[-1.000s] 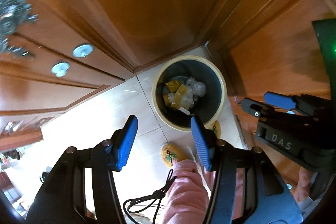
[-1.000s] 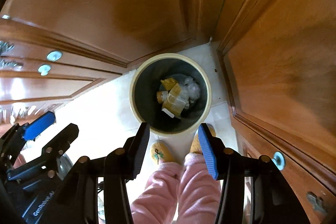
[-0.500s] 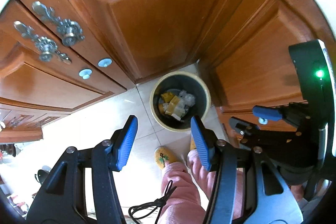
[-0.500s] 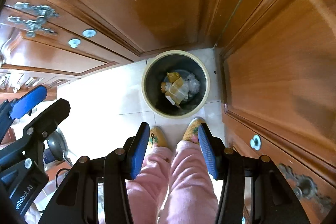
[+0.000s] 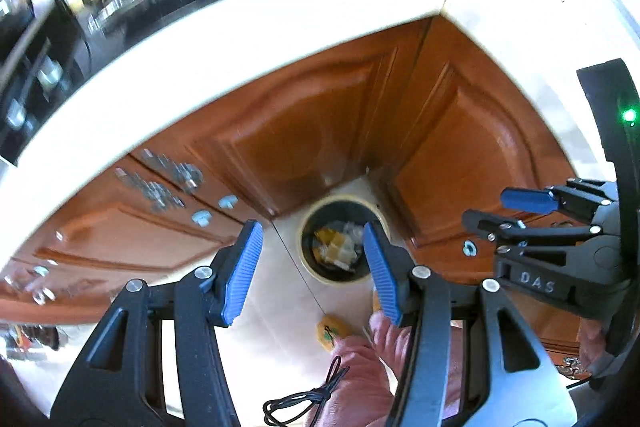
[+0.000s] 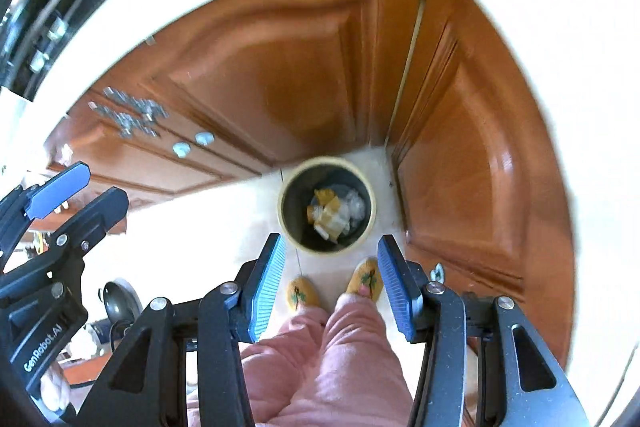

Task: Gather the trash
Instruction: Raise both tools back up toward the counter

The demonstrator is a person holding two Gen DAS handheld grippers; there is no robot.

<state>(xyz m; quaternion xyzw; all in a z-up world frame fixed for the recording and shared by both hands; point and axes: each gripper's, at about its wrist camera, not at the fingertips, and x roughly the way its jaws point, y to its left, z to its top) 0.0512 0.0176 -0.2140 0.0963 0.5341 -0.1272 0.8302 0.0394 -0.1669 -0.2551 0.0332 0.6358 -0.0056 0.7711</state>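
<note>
Fluffy pink trousers [image 6: 320, 359], yellow embroidered slippers [image 6: 303, 291]; black-framed grippers with ribbed blue pads [image 6: 264, 291] (silver screws, "GenRobot.AI" lettering).

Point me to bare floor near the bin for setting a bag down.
Bare tile lies left of the trash bin, below the drawer fronts. Crowded: the corner behind the bin, hemmed by cabinet doors, and the front, where the slippers stand.

Trash bin [image 6: 370, 223] on tiled floor [image 6: 224, 211]
</note>
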